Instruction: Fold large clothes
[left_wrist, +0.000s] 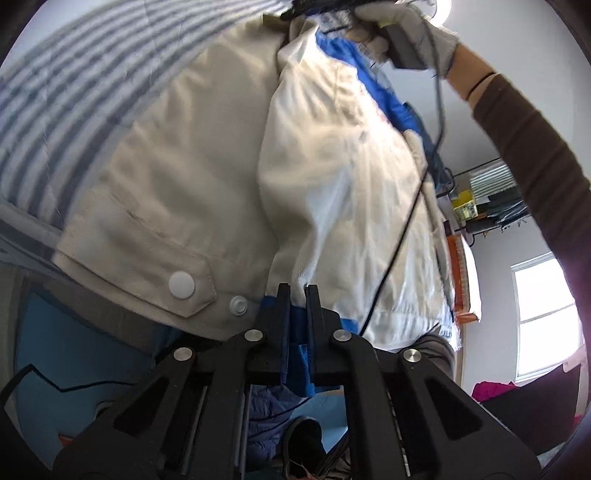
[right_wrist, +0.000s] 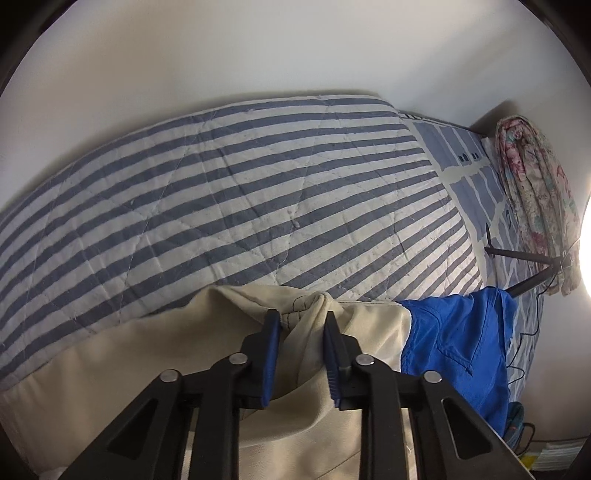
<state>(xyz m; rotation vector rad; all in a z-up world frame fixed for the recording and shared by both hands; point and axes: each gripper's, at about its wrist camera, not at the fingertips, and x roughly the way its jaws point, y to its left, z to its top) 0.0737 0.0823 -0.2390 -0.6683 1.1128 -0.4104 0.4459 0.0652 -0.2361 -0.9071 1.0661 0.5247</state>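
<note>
Garment: cream-and-blue cotton jacket hung unfolded, lower frame, over striped quilted bed.
Left gripper: clenched on blue hem.
Right gripper: grasping cream fold.
Remaining: every fold.

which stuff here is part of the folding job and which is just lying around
Part of the job:
- cream and blue jacket
- left gripper, shut on its blue hem
- right gripper, shut on a cream fold
- striped quilt

Lying about:
- floral blanket
- pink clothes
- shelf rack
</note>
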